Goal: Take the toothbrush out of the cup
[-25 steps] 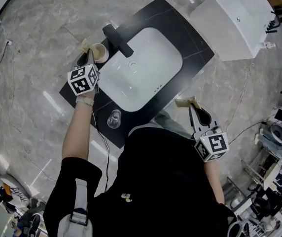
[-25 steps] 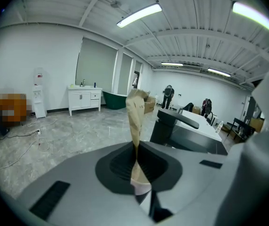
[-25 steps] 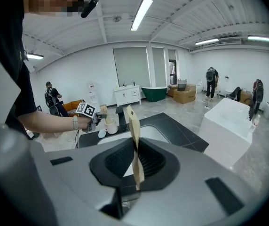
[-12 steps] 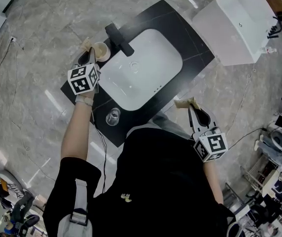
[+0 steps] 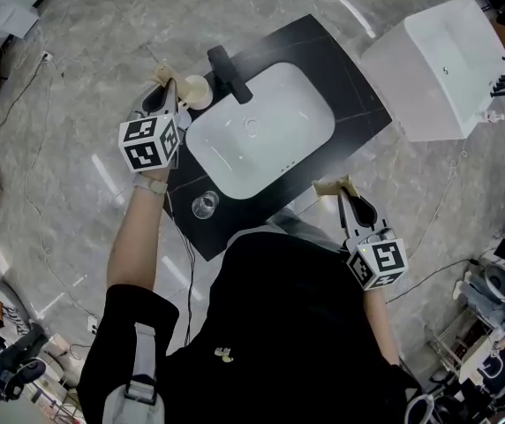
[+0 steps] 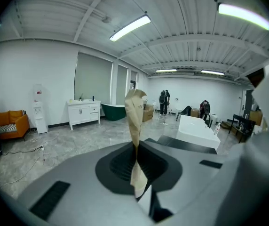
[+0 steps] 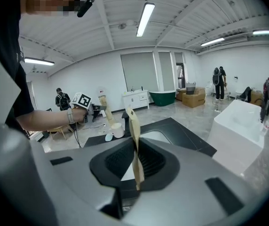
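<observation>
You have no text, label, brand or number to read in any view. The only print is the black-and-white square markers on the cube (image 5: 149,142) of your left gripper (image 5: 164,78) and the cube (image 5: 379,263) of your right gripper (image 5: 334,186). They carry no letters or digits.

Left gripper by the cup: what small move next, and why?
Probably raise the left gripper a little, straight up. Its jaws are shut, tips near the cup, and no view shows the toothbrush clearly; a short lift should reveal whether it is gripped.
</observation>
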Tool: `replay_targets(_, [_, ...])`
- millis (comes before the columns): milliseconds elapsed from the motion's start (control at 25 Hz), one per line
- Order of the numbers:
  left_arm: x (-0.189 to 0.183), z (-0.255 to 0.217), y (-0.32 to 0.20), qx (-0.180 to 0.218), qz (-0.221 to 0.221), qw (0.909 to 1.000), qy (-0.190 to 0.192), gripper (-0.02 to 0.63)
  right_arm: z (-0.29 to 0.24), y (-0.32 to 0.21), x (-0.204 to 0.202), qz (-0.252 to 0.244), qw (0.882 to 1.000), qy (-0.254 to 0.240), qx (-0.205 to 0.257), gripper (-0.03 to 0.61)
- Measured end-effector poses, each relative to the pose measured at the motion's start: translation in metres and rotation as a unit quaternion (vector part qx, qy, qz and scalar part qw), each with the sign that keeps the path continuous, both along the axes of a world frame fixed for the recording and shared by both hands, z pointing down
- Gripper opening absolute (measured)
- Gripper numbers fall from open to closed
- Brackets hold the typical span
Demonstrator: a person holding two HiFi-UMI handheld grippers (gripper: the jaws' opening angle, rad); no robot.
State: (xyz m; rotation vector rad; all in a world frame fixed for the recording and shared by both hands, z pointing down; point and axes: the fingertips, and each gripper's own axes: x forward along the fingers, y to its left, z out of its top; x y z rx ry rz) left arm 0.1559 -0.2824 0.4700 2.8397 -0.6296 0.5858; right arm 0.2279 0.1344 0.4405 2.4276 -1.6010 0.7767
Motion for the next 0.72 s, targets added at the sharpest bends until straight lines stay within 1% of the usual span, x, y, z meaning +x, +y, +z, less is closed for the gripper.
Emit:
replay_targets(280, [-0.021, -0.051, 0.010, 0.025, -0.009, 0.9996, 0.008, 0.028, -0.001, -0.021, 0.004, -0.044, 0.999, -0.002, 0.024, 0.046])
replay_targets(480, [-0.042, -0.087, 0.026, 0.034, -0.016, 0.9991, 0.017, 0.028, -0.009, -0.039, 0.008, -0.068, 0.997, 0.003, 0.039, 0.046])
replay_targets(720, [-0.071, -0.127, 0.054, 0.053, -0.028, 0.9979, 0.024, 0.028, -0.025, -0.080, 0.010, -0.118, 0.990, 0.009, 0.077, 0.046])
